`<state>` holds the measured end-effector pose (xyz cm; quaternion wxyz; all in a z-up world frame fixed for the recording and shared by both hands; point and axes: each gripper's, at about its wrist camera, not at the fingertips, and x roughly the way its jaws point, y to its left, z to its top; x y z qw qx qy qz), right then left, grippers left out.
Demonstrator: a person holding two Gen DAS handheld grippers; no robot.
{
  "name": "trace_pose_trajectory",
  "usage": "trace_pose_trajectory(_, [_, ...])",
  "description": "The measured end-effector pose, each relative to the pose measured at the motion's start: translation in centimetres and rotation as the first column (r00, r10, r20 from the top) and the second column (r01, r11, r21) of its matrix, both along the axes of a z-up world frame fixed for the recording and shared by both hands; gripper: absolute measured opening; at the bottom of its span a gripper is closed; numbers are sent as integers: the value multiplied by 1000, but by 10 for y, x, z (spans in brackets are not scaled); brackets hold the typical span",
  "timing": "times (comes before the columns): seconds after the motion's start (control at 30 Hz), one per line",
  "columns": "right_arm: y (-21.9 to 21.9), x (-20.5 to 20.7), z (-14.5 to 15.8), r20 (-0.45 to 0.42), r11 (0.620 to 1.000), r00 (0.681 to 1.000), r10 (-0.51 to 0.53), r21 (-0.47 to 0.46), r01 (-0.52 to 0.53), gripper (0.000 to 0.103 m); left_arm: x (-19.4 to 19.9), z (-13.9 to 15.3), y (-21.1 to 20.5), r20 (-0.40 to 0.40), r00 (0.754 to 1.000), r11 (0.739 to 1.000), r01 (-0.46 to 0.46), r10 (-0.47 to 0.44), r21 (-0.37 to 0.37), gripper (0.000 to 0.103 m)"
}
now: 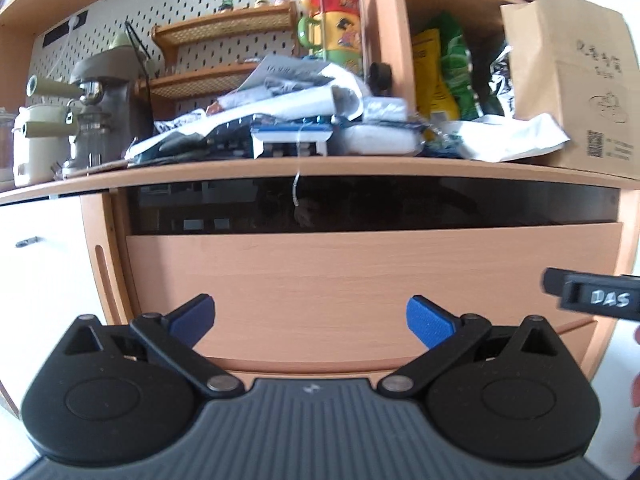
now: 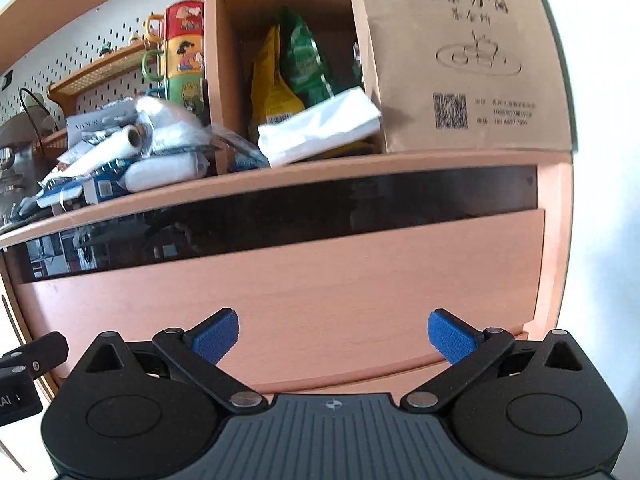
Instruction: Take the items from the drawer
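I have both pairs of tongs facing the light beech-wood drawer front (image 1: 360,296), and as far as I can judge the task has barely begun. The left tongs (image 1: 310,322) stand apart with their blue pads holding nothing, and the right tongs (image 2: 334,338) are likewise spread wide and empty. In the left view the drawer front fills the middle, with the dark glossy strip (image 1: 360,204) running along its upper edge at 12 o'clock; in the right view the same strip (image 2: 280,220) tilts across the frame above the wood. I cannot tell whether the drawer is pulled out at all, and nothing of its inside or its contents shows, so the items to take out stay hidden from me.

On the wooden counter (image 1: 320,168) above lies a heap of white packets and papers (image 1: 304,120), and at 2 o'clock stands a brown paper bag with printed writing (image 1: 580,80). I reckon opening the drawer, reaching in and lifting things out all remain to be done
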<state>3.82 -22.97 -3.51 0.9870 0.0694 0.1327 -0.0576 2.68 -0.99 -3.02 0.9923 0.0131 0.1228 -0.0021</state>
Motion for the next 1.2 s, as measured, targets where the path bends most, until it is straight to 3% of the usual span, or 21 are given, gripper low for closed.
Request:
trace_pose_trajectory(0.3, [6,-14,14,19,1000,1000,19,-22,-19,103,-17,14,2,14,1000,999,7,-6,-46,103])
trace_pose_trajectory(0.93, [16,-6,6,-33,998,999,39,-49,-40,103,-15,11,6,-3,1000,998,13,-14,-65,103])
trace_pose_trajectory(1.2, [17,-11,7,-26,998,999,38,-45,-40,103,-15,10,14,0,1000,992,27,-28,-120,103])
